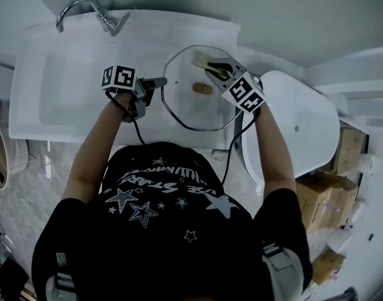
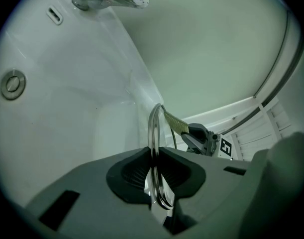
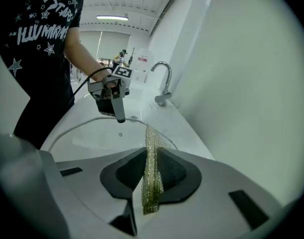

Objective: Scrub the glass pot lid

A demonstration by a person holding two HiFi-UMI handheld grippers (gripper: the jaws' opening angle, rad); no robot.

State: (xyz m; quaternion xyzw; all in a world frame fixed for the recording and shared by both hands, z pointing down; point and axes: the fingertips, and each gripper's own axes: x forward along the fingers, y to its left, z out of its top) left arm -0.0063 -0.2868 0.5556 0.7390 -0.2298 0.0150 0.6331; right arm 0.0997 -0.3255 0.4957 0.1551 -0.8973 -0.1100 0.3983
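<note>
Lid over sink R side, faucet behind L, scrub pad on lid's far edge

Head view: is looking steeply down from above the person's shoulders onto the sink; left gripper view: is sitting close on the glass pot lid rim, facing the right gripper; right gripper view: is sitting close on the scouring pad, facing back at the left gripper; all three are sharing lid and faucet.
</note>
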